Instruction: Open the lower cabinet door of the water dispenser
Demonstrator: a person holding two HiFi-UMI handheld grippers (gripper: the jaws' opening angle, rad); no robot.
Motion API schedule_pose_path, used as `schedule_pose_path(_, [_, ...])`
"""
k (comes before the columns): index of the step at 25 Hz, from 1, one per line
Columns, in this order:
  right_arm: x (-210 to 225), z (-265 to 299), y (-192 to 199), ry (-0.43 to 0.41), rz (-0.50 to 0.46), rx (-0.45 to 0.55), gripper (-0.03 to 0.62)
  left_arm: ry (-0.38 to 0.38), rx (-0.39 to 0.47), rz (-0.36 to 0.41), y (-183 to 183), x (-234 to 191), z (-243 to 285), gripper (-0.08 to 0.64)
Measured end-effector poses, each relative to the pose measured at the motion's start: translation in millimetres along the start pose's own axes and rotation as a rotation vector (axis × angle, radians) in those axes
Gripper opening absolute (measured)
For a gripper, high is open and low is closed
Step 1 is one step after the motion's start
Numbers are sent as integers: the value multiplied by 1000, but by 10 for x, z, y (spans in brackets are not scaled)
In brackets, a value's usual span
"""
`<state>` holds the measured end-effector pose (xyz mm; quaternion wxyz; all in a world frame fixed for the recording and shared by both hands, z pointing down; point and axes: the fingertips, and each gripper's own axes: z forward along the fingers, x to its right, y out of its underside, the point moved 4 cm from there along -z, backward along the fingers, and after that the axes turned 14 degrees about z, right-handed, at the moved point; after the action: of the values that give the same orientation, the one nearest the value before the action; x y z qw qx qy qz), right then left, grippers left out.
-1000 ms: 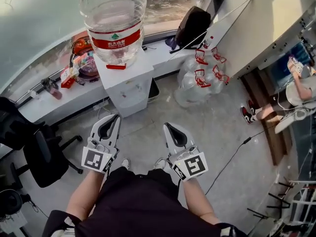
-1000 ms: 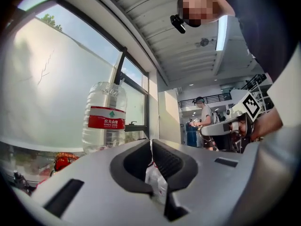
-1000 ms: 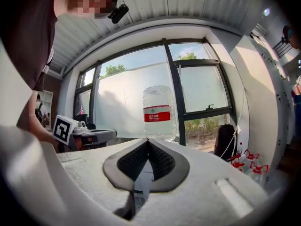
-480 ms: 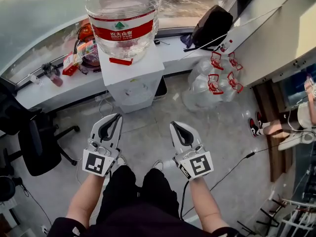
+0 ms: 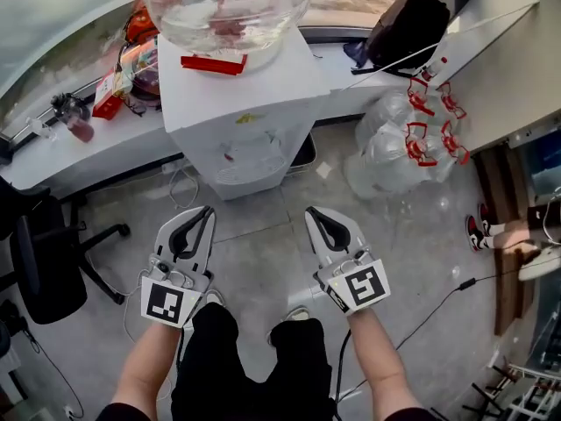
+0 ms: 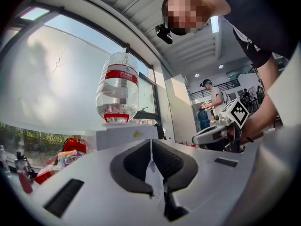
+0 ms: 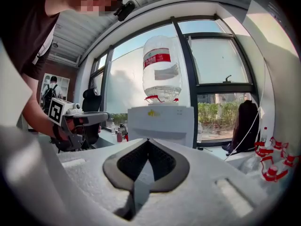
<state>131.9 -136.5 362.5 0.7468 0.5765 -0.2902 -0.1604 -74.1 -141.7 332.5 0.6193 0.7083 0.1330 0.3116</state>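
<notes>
Nearest you, your black trousers (image 5: 250,367) fill the bottom of the head view; just ahead of them you hold the left gripper (image 5: 207,210) and the right gripper (image 5: 312,211) side by side over the grey floor (image 5: 263,261), both aimed at the water dispenser (image 5: 241,112); each gripper's jaws are pressed together with nothing between them, as its own view shows; neither touches the dispenser, which stands a little beyond their tips. Its white front faces you, steeply foreshortened, so you cannot make out the lower cabinet door from above; in both gripper views the jaws cover that lower part. An inverted water bottle (image 5: 226,7) sits on top; an office chair (image 5: 44,261) stands to the left, a cluster of empty bottles (image 5: 399,147) to the right; a black backpack (image 5: 408,24) rests on the window ledge (image 5: 96,156) behind.
</notes>
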Motion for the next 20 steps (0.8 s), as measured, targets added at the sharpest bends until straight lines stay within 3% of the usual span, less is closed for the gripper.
schedule_pose_path(6, [470, 462, 919, -47, -18, 14, 2, -52, 29, 19, 933, 156, 136, 18])
schedule_pose_path(13, [985, 923, 1733, -80, -36, 39, 2, -40, 42, 24, 1891, 359, 293, 18])
schedule_pose_path(20, [1444, 1361, 2518, -57, -52, 16, 12, -64, 72, 68, 2683, 363, 295, 18])
